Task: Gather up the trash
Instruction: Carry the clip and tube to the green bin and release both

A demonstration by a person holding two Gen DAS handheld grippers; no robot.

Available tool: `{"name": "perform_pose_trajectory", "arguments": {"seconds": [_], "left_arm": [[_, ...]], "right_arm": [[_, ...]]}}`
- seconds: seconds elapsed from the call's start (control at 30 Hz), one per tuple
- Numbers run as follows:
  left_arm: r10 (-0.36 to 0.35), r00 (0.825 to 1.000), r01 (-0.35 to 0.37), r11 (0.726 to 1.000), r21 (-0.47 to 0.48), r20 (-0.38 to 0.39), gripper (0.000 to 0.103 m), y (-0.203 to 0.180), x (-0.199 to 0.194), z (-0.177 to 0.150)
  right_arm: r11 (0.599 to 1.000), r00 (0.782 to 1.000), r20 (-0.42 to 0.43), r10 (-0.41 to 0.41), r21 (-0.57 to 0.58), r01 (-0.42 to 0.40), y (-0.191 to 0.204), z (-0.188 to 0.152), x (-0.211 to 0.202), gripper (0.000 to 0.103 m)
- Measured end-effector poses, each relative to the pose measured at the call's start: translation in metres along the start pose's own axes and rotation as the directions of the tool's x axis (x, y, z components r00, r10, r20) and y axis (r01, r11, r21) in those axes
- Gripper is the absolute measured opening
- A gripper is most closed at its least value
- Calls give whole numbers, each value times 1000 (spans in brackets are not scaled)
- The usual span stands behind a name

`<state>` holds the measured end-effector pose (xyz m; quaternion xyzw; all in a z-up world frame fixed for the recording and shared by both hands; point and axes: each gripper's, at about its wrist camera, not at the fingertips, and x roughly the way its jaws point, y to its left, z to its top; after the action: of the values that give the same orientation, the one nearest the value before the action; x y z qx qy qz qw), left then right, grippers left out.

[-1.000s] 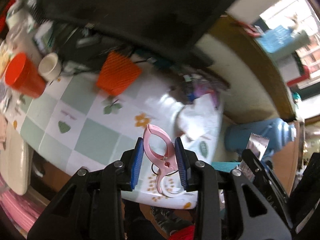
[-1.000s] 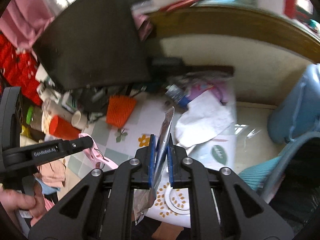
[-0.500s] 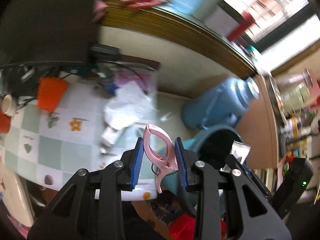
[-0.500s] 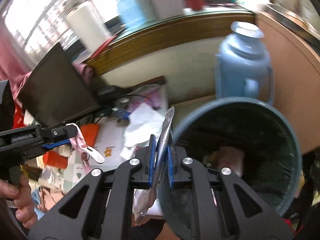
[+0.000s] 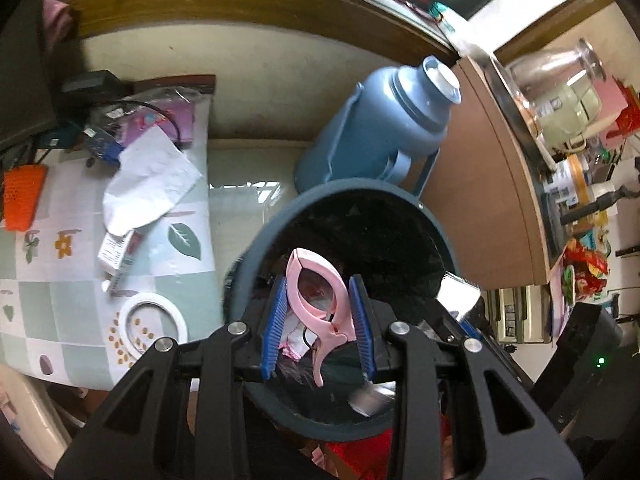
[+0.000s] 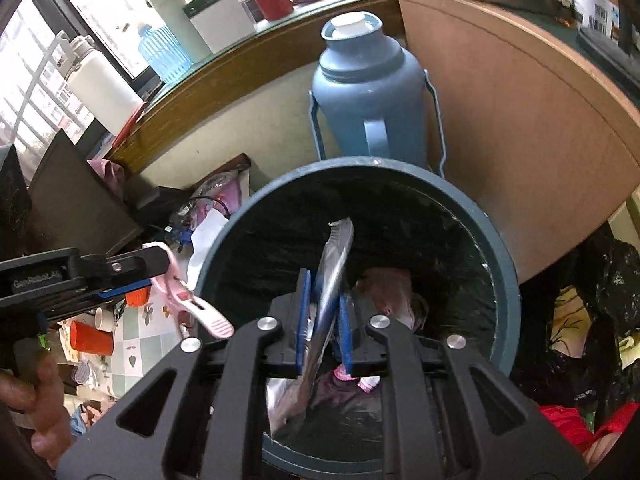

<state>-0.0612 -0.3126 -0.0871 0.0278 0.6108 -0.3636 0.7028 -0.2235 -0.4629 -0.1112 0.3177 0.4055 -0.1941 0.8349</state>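
My left gripper (image 5: pixel 320 320) is shut on a pink plastic clip (image 5: pixel 320 300) and holds it over the open mouth of a dark blue trash bin (image 5: pixel 256 248). My right gripper (image 6: pixel 324 316) is shut on a silver foil wrapper (image 6: pixel 330 276), also above the bin (image 6: pixel 500 280). The bin has a black liner and some crumpled trash inside. The left gripper with the pink clip (image 6: pixel 188 300) shows at the left of the right wrist view. The foil wrapper (image 5: pixel 456 296) shows at the right of the left wrist view.
A blue thermos jug (image 5: pixel 380 128) stands behind the bin against the wall. The checked table (image 5: pixel 72 288) at left holds white paper (image 5: pixel 148 184), a tape ring (image 5: pixel 154 320) and an orange holder (image 5: pixel 22 196). A wooden cabinet (image 6: pixel 520 120) is at right.
Both grippers have swung right from over the table to above the trash bin, each still holding its item.
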Motion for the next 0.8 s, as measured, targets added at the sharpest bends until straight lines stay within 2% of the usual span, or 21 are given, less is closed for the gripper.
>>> {"name": "perform_pose_trajectory", "arguments": {"seconds": [0.17,0.33,0.37,0.47,0.57,0.6,0.67,0.77,0.8], "left_arm": [[10,1000,-10,1000,7,-13,31,-11,13,-2],[13,1000,-13,1000,5,-19,33,-16,21,-2],[19,1000,-19,1000,11,-16,36,-18,22,-2],[29,1000,-29,999,26,-3,55,-23,22,-2],[38,999,-38,998,47,7,62,-28,22,-2],[43,999,-43,998,52,9,69,-29,21,-2],[53,998,-54,997,57,25,76,-30,18,-2],[66,997,-69,996,63,44,85,-29,14,-2],[71,996,-74,996,59,50,88,-27,12,-2]], "right_arm": [[1000,1000,5,-17,4,17,-12,-2,-3,47],[1000,1000,20,-23,4,23,-19,0,-8,52],[1000,999,22,-23,5,23,-20,0,-9,53],[1000,999,26,-27,6,27,-23,0,-11,55],[999,999,28,-30,12,30,-25,-1,-12,57],[999,999,28,-31,13,30,-25,-1,-12,58],[999,999,33,-33,17,33,-25,-1,-14,60],[999,998,41,-36,20,36,-22,0,-16,68],[999,998,43,-36,20,35,-21,0,-16,74]]}}
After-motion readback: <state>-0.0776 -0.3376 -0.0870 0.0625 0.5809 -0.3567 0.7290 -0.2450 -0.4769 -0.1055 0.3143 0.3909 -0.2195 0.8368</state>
